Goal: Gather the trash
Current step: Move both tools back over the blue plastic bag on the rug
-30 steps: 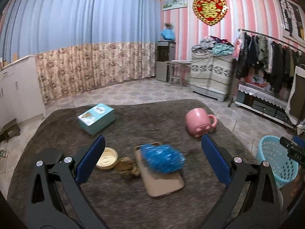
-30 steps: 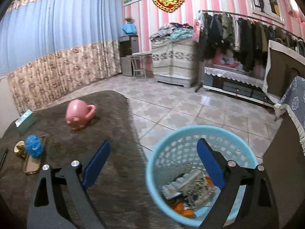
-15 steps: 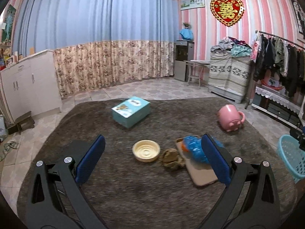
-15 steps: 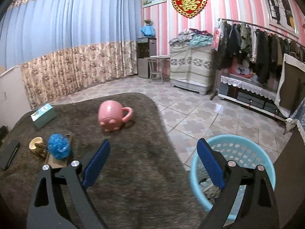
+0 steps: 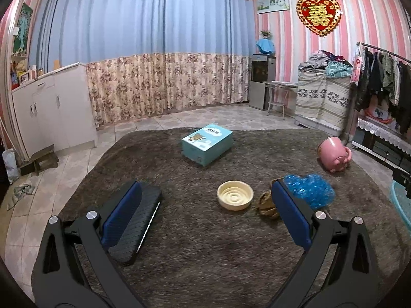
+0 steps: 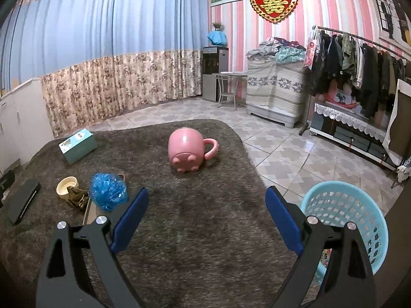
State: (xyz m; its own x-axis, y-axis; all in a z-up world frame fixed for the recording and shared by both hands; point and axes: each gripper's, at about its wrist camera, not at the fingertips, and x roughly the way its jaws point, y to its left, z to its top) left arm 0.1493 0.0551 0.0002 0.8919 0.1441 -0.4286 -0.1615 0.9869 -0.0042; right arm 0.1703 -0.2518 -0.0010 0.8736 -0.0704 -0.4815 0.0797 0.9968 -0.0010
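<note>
The crumpled blue plastic wad (image 6: 108,191) sits on the rug (image 6: 195,220) beside a brown scrap (image 6: 77,197), near the basket (image 6: 364,205), so both the left gripper (image 5: 205,215) and the right gripper (image 6: 205,220) hover spread wide and empty, presumably ready to pick.

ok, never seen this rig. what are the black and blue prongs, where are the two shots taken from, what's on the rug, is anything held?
No robot here: a person holds a two-finger gripper in each hand, with a fisheye camera on each looking along its fingers. The prongs are those fingers. One picture is from the left gripper, the other from the right gripper. Both are open and hold nothing.

On the brown rug: a teal box, a pink mug on its side, a cream bowl, a brown crumpled scrap, a blue crumpled plastic bag on a tan board, and a black flat case. A light blue basket stands on the tiles beside the rug.
</note>
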